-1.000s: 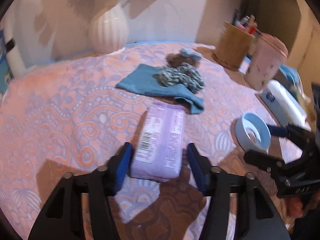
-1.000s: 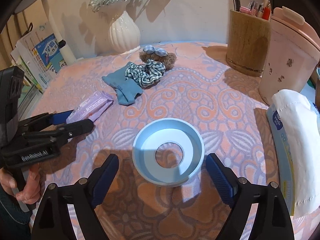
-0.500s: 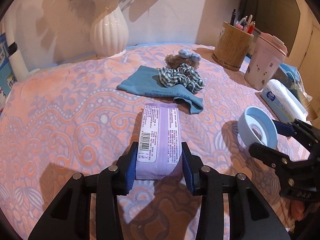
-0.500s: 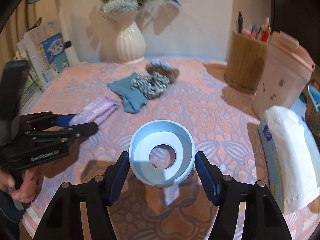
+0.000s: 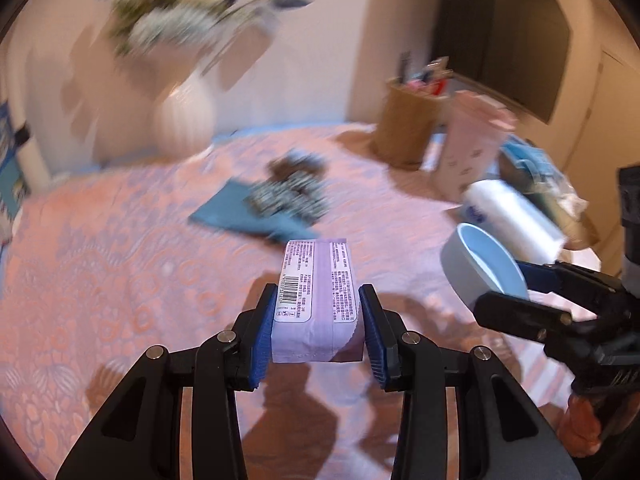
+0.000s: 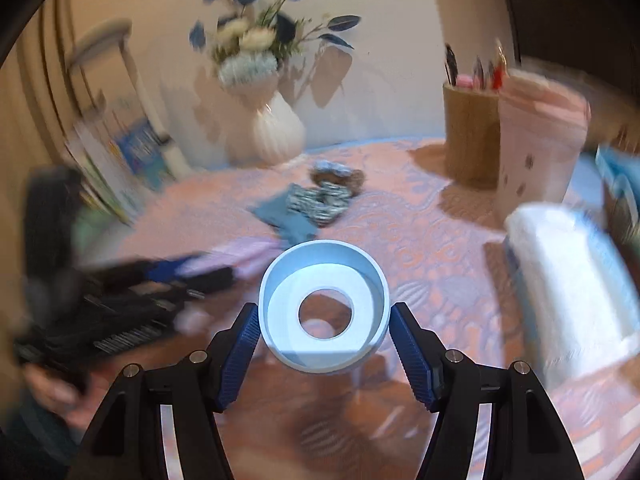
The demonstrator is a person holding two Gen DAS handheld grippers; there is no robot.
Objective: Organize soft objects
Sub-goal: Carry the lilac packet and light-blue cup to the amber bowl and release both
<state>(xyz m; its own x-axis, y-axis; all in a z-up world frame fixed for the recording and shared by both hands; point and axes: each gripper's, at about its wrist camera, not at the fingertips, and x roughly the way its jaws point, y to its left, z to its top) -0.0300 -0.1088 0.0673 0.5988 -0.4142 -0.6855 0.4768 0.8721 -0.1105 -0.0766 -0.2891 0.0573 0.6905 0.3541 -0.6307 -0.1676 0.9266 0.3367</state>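
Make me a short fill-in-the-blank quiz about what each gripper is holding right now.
1. The left gripper is shut on a ____ tissue pack.
2. The right gripper clamps a light blue ____.
3. The checked scrunchie lies on a blue ____.

Missing words: purple; ring; cloth

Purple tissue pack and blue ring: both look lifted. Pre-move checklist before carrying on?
1. Left gripper clamped on purple tissue pack: ok.
2. Pack off the tablecloth: ok, its shadow lies below it.
3. Right gripper pads against blue ring: ok.
4. Ring off the table: ok, cloth shows through its hole.
5. Grippers apart from each other: ok.
6. Drop spot for either item: cannot tell, background is blurred.
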